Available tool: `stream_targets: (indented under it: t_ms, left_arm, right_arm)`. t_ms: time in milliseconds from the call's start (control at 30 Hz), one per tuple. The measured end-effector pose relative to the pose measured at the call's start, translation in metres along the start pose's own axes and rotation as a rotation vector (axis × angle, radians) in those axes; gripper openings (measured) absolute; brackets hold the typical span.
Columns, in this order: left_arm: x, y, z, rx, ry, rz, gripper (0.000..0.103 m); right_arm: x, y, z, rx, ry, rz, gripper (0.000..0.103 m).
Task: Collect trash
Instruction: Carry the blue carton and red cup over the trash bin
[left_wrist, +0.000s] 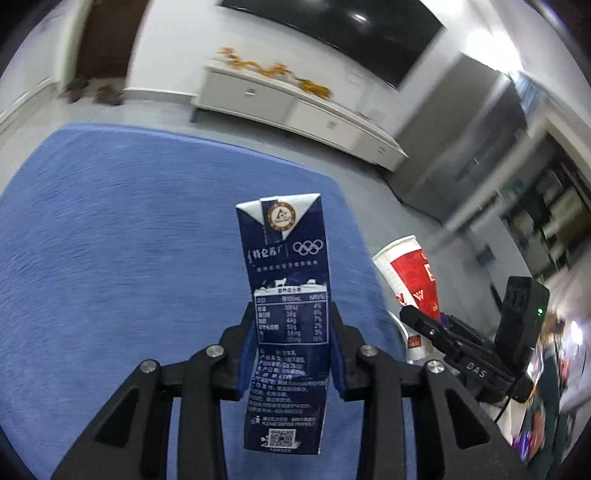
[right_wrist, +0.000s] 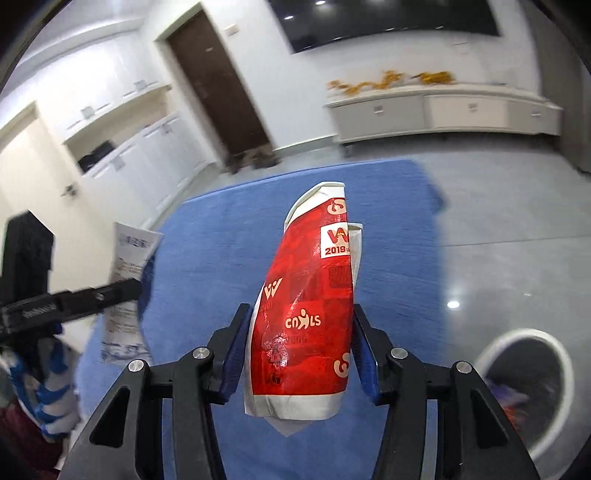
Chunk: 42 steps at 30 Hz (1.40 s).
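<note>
Closest up, the left gripper (left_wrist: 291, 354) is clamped on a navy milk carton (left_wrist: 286, 295) and the right gripper (right_wrist: 301, 350) is squeezing a crushed red paper cup (right_wrist: 310, 306), both held up over the blue tablecloth (left_wrist: 110, 240). Looks like the carry-to-bin step to me. The white-rimmed trash bin (right_wrist: 524, 387) sits at about 4 o'clock in the right view with some colourful scraps already inside, so next is swinging over it and letting go.
</note>
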<state>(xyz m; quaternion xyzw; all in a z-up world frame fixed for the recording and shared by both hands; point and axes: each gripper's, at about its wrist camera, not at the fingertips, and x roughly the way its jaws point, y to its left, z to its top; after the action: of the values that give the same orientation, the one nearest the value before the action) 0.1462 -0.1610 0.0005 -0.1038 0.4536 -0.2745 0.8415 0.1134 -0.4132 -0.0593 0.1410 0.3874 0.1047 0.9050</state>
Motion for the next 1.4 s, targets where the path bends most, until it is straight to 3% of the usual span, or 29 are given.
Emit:
stream_targets:
  t_ms: [300,567,933,1200,1400]
  left_arm:
    - [0.072,-0.141,0.004,0.232,0.115,-0.141,0.032]
    - [0.159,-0.231,-0.002,0.322,0.231,-0.212,0.032]
    - [0.251,-0.257,-0.016,0.331,0.316,-0.180,0.032]
    - [0.282,-0.263,-0.028,0.351,0.336,-0.157,0.032]
    - [0.288,-0.279,-0.041,0.400,0.309,-0.118,0.032]
  right_arm:
    - [-0.065,-0.129,-0.048,0.180,-0.007,-0.224,0.051]
    - [-0.068,-0.211,-0.081,0.324,0.024,-0.320,0.051]
    - [-0.046,-0.264,-0.093,0.418,0.044,-0.359,0.051]
    - [-0.036,-0.287,-0.104,0.451,0.063,-0.361,0.051]
    - [-0.033,-0.292,-0.111,0.461,0.070,-0.356,0.051]
